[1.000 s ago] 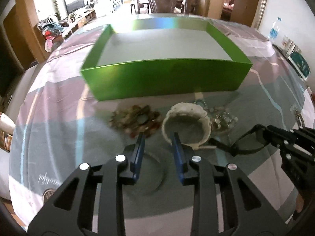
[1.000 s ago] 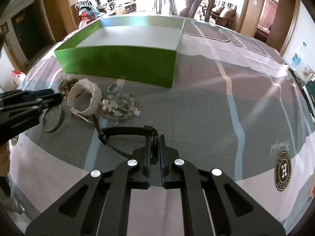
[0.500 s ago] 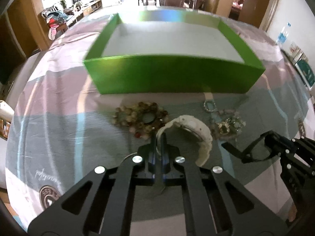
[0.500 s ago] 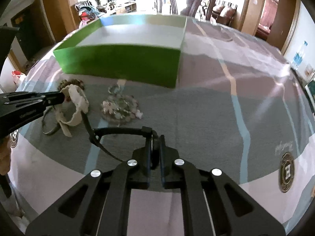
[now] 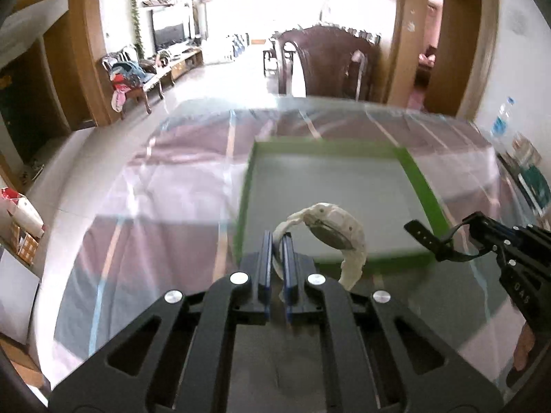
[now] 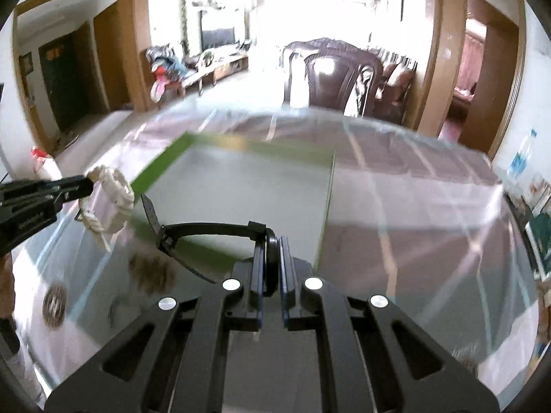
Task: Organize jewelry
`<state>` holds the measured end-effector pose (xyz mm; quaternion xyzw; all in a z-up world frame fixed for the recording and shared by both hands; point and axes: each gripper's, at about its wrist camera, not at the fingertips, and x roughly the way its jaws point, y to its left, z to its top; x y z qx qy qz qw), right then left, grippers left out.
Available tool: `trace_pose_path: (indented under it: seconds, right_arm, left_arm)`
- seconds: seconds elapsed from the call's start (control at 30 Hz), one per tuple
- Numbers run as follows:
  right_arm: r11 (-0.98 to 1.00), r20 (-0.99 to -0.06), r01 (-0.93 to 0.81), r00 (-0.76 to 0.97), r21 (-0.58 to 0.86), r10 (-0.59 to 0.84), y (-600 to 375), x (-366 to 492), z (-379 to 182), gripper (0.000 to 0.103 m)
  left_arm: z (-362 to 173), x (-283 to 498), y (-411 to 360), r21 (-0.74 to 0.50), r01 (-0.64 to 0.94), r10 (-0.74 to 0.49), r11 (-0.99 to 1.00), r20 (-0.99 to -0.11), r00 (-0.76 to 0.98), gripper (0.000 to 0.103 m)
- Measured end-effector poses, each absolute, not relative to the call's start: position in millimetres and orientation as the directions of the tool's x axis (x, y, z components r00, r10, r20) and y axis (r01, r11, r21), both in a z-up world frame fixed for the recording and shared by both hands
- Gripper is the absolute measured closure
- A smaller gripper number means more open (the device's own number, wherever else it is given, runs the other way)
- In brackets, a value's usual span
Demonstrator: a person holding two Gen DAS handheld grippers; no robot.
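Left tongs (image 5: 278,241) clench a chunky white watch (image 5: 329,230); right tongs (image 6: 272,245) grip a seemingly slim black watch (image 6: 206,229)

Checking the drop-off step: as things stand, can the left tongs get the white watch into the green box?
Probably yes. The left tongs, shut on the white watch, hang just short of the green box, whose open floor looks bare. The right tongs, holding the black watch, sit off to the side.
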<state>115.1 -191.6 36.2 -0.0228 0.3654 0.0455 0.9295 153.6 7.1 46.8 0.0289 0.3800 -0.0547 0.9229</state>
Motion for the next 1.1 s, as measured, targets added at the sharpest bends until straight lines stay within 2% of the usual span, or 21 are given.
trace_pose_path:
  seconds: [0.2,0.43,0.47,0.5,0.53,0.57,0.6,0.73,0.87,0.97,1.1]
  right_arm:
    - [0.999,-0.754,-0.053,0.656,-0.005,0.031,-182.2,184.9,-1.8,0.095]
    - [0.999,-0.791,-0.038,0.612,-0.018,0.009,-166.5,199.0,-31.5,0.094]
    - [0.999,-0.788,-0.038,0.615,-0.02,0.008,-166.1,197.2,-30.6,0.089]
    - [0.999,-0.783,-0.036,0.622,-0.021,0.006,-167.7,195.3,-29.1,0.074]
    - [0.999,-0.77,-0.031,0.638,-0.022,0.003,-168.8,189.5,-24.0,0.064]
    - [0.999,-0.76,-0.028,0.65,-0.022,0.001,-169.6,184.8,-20.2,0.056]
    - [0.999,-0.75,-0.033,0.661,-0.023,0.004,-170.5,176.4,-14.2,0.056]
    - [0.994,-0.741,-0.104,0.666,0.019,0.084,-172.5,138.8,0.1,0.056]
    - [0.976,-0.77,-0.204,0.609,0.078,0.189,-171.6,96.8,-4.3,0.056]
    - [0.97,-0.799,-0.237,0.573,0.051,0.182,-161.7,83.2,-19.8,0.062]
    - [0.968,-0.831,-0.249,0.54,-0.006,0.134,-151.6,92.1,-49.0,0.063]
  left_arm:
    - [30.6,224.3,7.4,0.0,0.045,-0.032,0.999,-0.704,0.71,0.097]
    - [2.7,238.8,7.2,-0.022,0.052,-0.051,0.998,-0.734,0.678,0.094]
    - [4.0,236.4,6.1,-0.014,0.051,-0.045,0.999,-0.725,0.687,0.093]
    - [4.2,232.8,5.6,-0.009,0.051,-0.042,0.999,-0.718,0.695,0.084]
    - [5.6,230.2,5.8,-0.008,0.053,-0.043,0.999,-0.709,0.704,0.069]
    - [7.3,227.2,6.8,-0.006,0.054,-0.043,0.999,-0.696,0.716,0.063]
    - [11.4,220.1,6.8,0.004,0.052,-0.036,0.999,-0.68,0.733,0.06]
    - [20.9,189.2,5.9,0.057,0.065,-0.012,0.996,-0.654,0.757,0.06]
    - [22.6,144.9,5.9,0.116,0.083,0.009,0.99,-0.634,0.773,0.06]
    - [9.8,123.7,6.9,0.14,0.106,0.017,0.984,-0.674,0.739,0.06]
    - [-7.2,116.4,14.8,0.114,0.118,0.004,0.986,-0.738,0.675,0.06]
